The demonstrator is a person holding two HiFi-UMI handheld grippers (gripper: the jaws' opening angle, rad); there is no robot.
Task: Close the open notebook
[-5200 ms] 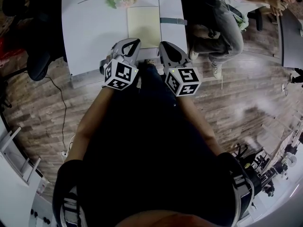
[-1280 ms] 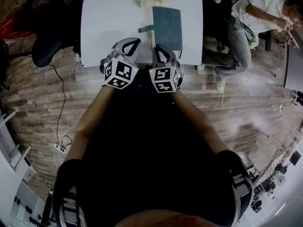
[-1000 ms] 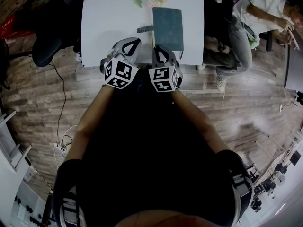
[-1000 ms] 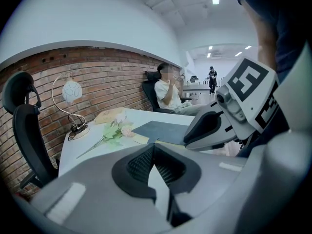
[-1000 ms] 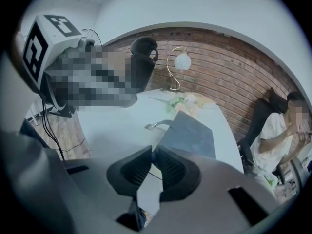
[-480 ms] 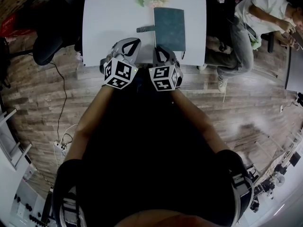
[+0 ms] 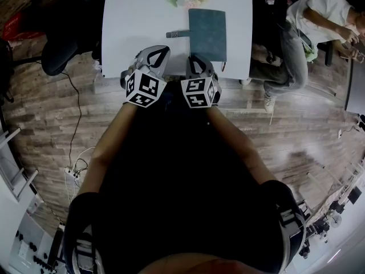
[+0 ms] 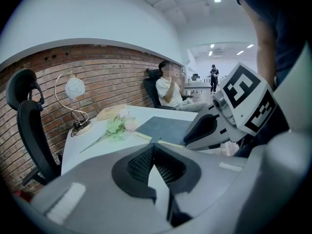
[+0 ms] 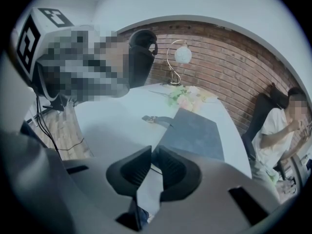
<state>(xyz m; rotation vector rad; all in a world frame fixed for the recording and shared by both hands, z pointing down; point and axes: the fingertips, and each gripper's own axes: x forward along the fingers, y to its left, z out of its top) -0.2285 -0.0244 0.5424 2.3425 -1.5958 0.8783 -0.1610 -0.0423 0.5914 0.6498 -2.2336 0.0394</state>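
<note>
Notebook [image 7: 207, 34] now closed, dark cover up, on surface [image 7: 134, 27], 12 o'clock of right hand-held gripper [image 7: 197, 63]. Its jaws just parted slightly, empty, likely after release. Left hand-held gripper [image 7: 158, 52]: jaws together, idle.

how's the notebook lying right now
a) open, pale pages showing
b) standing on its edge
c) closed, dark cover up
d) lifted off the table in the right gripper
c: the notebook lies flat on the table with its dark cover up and no pages showing.
</note>
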